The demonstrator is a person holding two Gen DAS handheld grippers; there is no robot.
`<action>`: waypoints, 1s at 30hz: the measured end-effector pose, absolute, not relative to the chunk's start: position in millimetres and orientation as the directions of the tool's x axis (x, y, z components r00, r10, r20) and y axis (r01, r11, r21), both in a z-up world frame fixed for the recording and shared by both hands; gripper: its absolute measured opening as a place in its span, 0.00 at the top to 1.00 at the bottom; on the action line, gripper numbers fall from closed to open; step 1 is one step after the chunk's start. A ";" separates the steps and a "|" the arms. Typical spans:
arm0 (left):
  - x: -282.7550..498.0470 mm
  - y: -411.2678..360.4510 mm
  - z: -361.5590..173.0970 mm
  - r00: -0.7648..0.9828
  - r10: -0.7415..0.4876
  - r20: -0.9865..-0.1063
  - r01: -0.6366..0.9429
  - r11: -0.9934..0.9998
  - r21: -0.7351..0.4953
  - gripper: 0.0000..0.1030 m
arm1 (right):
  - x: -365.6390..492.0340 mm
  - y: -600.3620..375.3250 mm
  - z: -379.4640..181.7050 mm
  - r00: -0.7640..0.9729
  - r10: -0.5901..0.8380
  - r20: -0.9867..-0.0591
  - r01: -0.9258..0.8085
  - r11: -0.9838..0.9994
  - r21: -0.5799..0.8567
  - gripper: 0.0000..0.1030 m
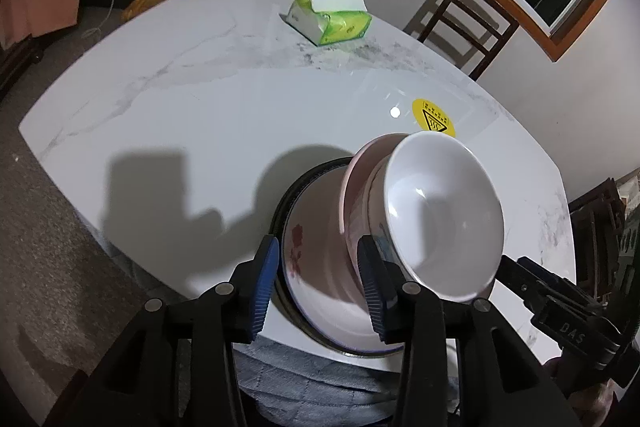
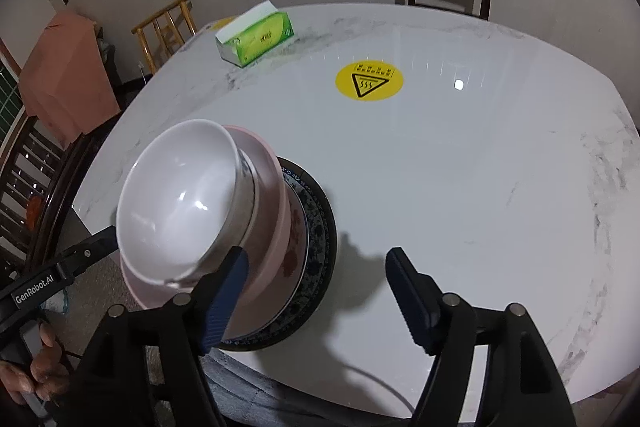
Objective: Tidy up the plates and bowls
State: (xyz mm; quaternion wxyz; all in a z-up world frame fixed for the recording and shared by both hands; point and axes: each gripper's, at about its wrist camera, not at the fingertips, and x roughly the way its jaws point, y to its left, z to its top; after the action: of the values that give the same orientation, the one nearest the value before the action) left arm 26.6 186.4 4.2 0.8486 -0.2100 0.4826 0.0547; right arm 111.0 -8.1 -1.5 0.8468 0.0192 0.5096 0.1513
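A glossy white bowl (image 1: 444,215) tops a stack at the near edge of a white marble-patterned round table (image 1: 200,115), nested in a pale pink bowl (image 2: 272,227) over a white floral plate (image 1: 316,267) and a dark-rimmed blue-patterned plate (image 2: 320,223). The left gripper (image 1: 320,287) straddles the near rim of the stack, its blue ribbed pads parted and pressing on nothing. The right gripper (image 2: 316,299), jaws spread wider, stands just right of the stack, one pad beside the bowls, the other over bare tabletop; it holds nothing. Both point steeply down at the table. A hand (image 2: 36,375) grips the left tool's handle. Farther back lie a green tissue pack (image 2: 256,39) and a round yellow warning sticker (image 2: 369,80).
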 end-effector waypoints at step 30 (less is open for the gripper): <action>-45.9 105.2 11.0 0.651 0.133 -0.747 -0.218 0.976 -0.017 0.46 | 3.8 -8.9 -8.7 0.581 0.267 -0.769 -0.299 0.948 0.103 0.18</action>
State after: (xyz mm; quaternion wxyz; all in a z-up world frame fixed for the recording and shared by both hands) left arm -45.9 105.2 11.1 0.9070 -0.0527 0.4064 0.0968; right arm 3.8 -8.9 -8.7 0.8890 -0.0188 0.4289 0.1594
